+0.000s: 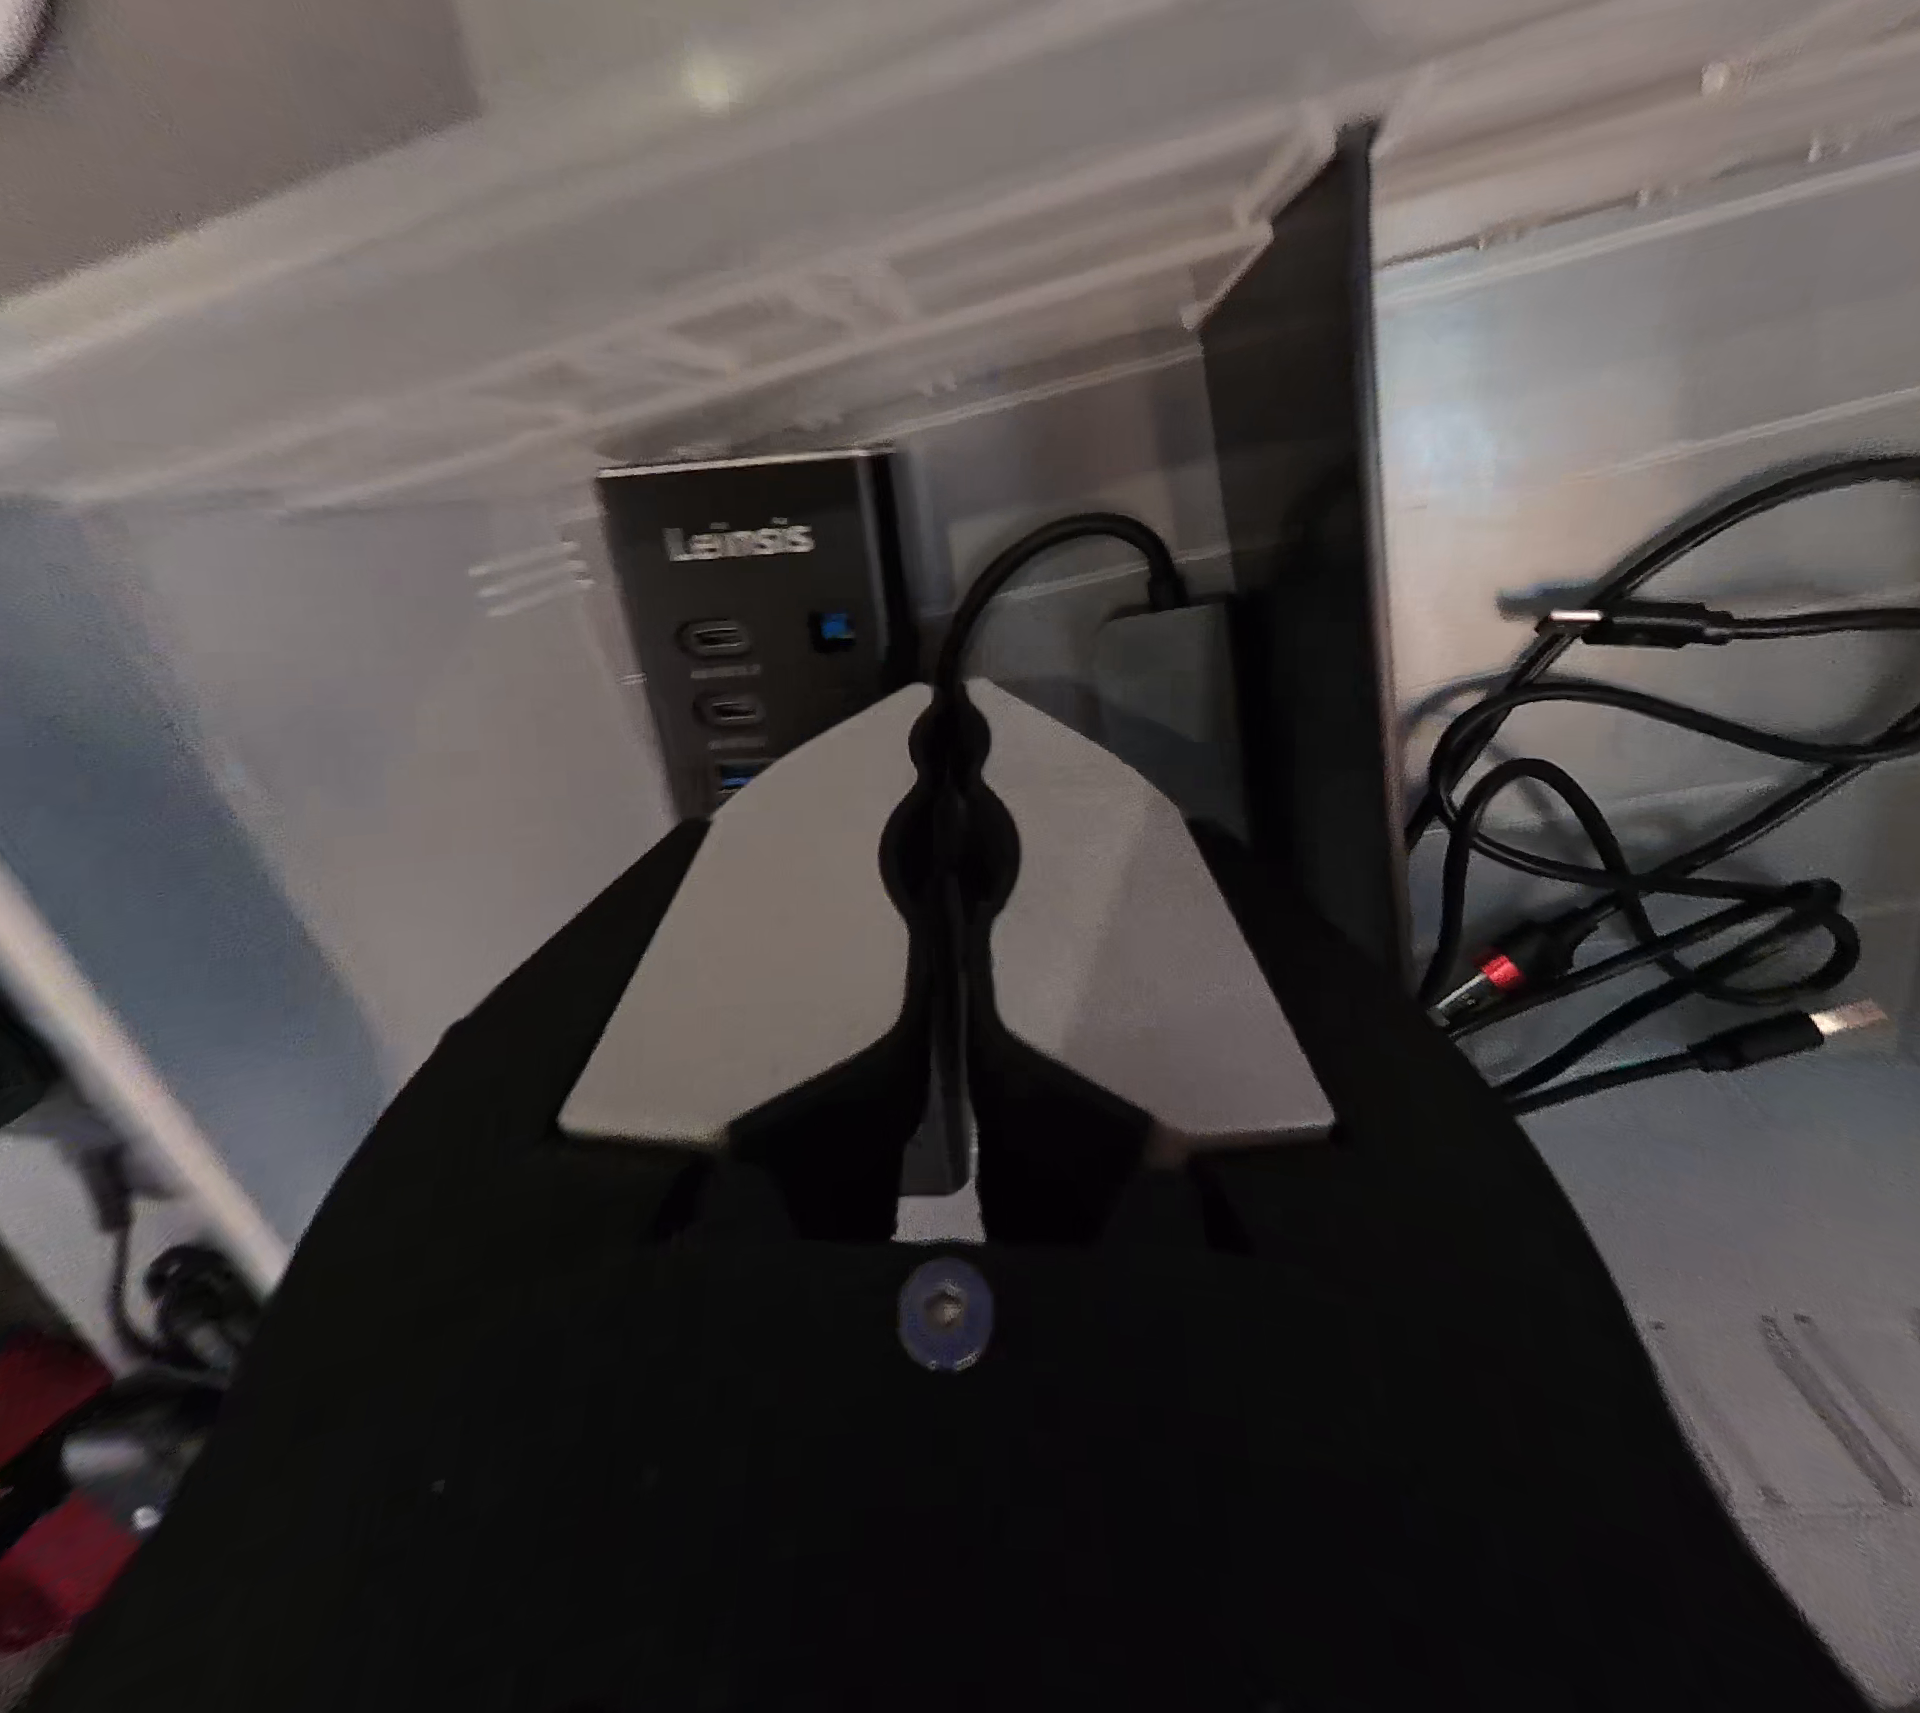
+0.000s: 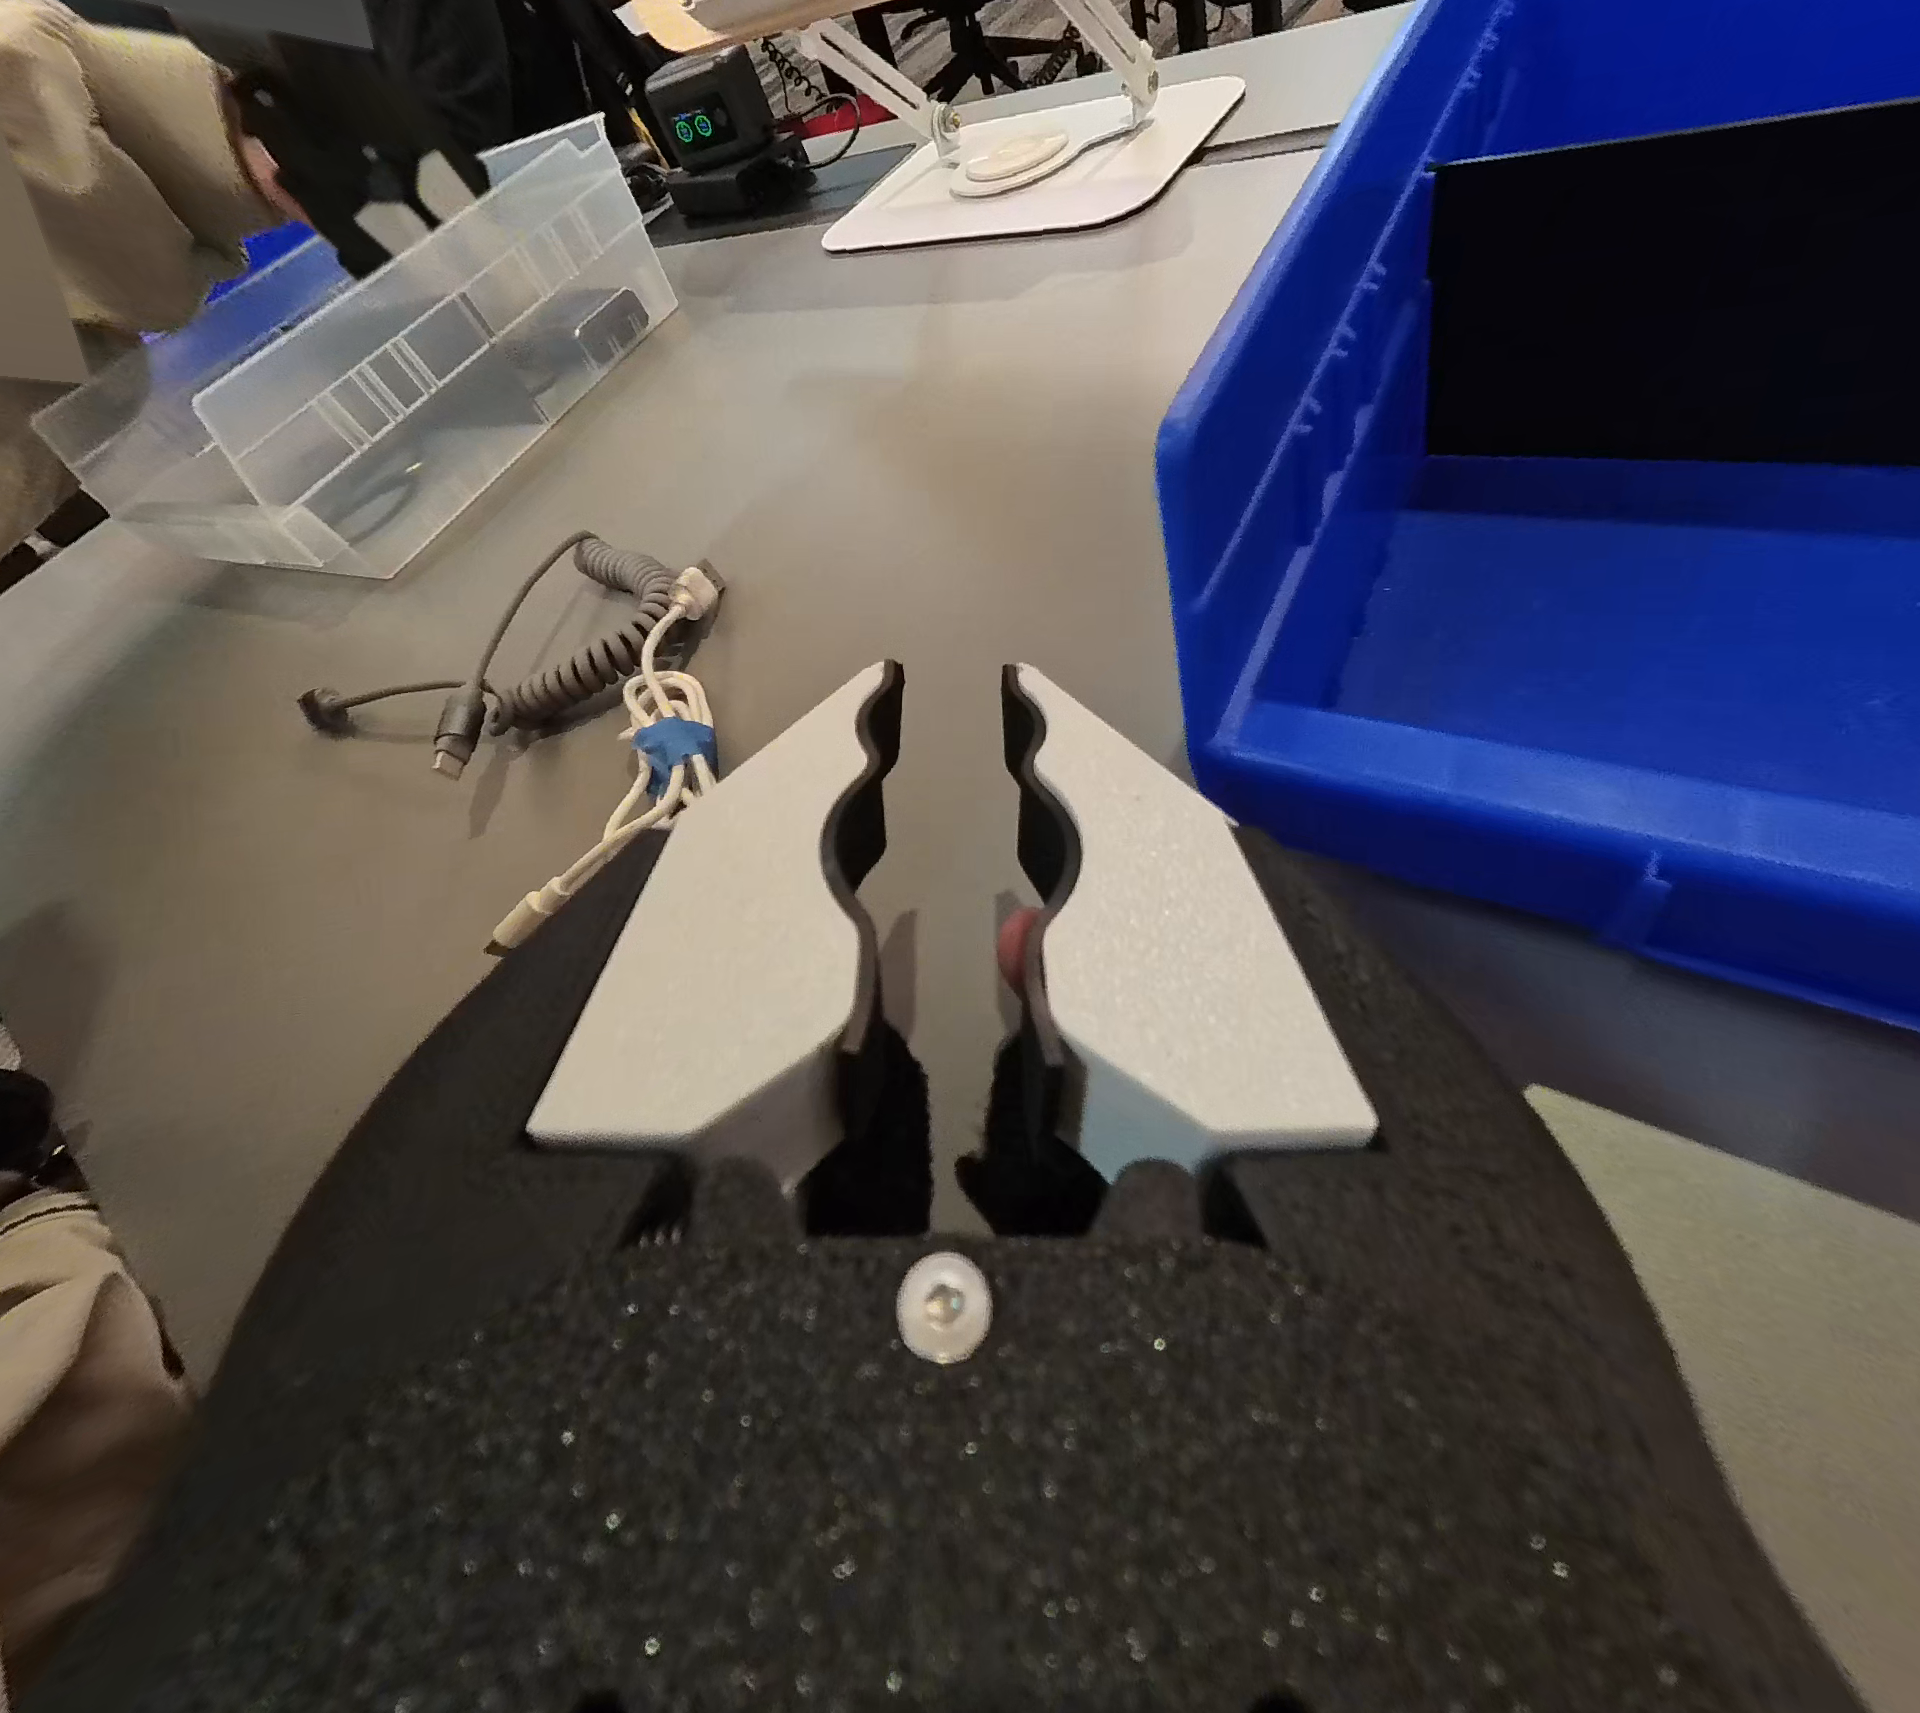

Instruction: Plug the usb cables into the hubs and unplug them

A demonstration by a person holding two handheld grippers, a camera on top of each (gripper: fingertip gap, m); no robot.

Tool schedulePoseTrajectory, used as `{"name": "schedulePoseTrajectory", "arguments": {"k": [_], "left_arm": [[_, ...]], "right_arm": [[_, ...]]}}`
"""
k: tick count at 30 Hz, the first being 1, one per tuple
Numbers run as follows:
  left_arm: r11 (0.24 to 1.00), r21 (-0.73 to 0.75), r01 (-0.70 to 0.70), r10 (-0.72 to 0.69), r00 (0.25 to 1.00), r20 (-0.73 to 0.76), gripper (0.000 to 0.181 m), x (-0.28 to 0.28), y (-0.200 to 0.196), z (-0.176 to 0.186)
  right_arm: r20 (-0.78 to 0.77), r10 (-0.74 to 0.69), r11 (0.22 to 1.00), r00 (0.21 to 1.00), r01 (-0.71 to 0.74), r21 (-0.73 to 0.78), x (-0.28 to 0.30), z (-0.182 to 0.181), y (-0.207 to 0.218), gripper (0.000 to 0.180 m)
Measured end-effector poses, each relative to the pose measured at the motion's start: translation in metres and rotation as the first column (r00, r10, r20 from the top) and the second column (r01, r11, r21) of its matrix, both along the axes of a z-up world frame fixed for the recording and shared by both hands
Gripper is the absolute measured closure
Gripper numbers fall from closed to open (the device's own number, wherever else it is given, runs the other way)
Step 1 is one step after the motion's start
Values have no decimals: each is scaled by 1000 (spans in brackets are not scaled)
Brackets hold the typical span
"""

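Note:
In the left wrist view my left gripper point(image 1: 948, 707) is shut on a thin black cable point(image 1: 1049, 541), which loops up and over to a small grey hub point(image 1: 1164, 666). A black hub point(image 1: 748, 614) with several ports stands just behind the fingertips, inside a clear bin point(image 1: 727, 292). A tangle of black USB cables point(image 1: 1662, 842) lies to the right of a black divider point(image 1: 1299, 520). In the right wrist view my right gripper point(image 2: 951, 676) is open and empty above the grey table point(image 2: 935, 437). A coiled grey cable point(image 2: 582, 655) and a white cable bound with blue tape point(image 2: 665, 759) lie left of it.
A blue bin point(image 2: 1558, 624) with a black divider stands close on the right of the right gripper. The clear bin also shows at the far left of that view point(image 2: 416, 385), with a person's sleeve beside it. A white stand with a wooden board point(image 2: 1039, 146) stands at the back. About 50 centimetres separates my left fingertips from my right.

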State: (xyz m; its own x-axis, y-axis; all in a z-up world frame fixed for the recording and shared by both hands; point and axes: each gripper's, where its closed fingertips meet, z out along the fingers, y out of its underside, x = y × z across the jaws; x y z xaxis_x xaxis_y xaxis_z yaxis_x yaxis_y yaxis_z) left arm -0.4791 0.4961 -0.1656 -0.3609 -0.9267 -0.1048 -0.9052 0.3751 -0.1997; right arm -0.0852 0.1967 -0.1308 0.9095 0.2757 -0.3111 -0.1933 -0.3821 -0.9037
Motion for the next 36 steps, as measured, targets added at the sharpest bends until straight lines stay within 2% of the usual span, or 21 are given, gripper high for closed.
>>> {"name": "schedulePoseTrajectory", "arguments": {"k": [3,5,7,11,13,27,31,36], "left_arm": [[995,55,-80,77,995,58,176,4,20,14],[990,70,-119,115,992,56,154,3,28,13],[991,37,-130,128,990,57,148,5,27,8],[988,13,-154,154,988,14,125,7,28,-5],[987,-5,-163,163,987,-3,120,7,27,-9],[990,28,-138,139,989,-41,118,6,27,-22],[988,-6,-157,157,987,-32,117,7,27,-24],[976,134,-174,183,981,-60,122,5,34,-10]], "right_arm": [[3,6,1000,1000,-6,-6,-1,-1,0,161],[7,10,1000,1000,-10,-7,-2,-1,-1,161],[8,13,1000,1000,-13,-12,-3,-2,-1,161],[-3,13,1000,1000,-13,-17,-2,-2,-1,161],[-5,14,1000,1000,-14,-18,-2,-3,-1,161],[-19,12,999,1000,-13,-30,-1,-3,-1,161],[-11,20,999,1000,-20,-29,-4,-3,-2,161],[9,24,999,1000,-23,-23,-5,-3,-3,161]]}}
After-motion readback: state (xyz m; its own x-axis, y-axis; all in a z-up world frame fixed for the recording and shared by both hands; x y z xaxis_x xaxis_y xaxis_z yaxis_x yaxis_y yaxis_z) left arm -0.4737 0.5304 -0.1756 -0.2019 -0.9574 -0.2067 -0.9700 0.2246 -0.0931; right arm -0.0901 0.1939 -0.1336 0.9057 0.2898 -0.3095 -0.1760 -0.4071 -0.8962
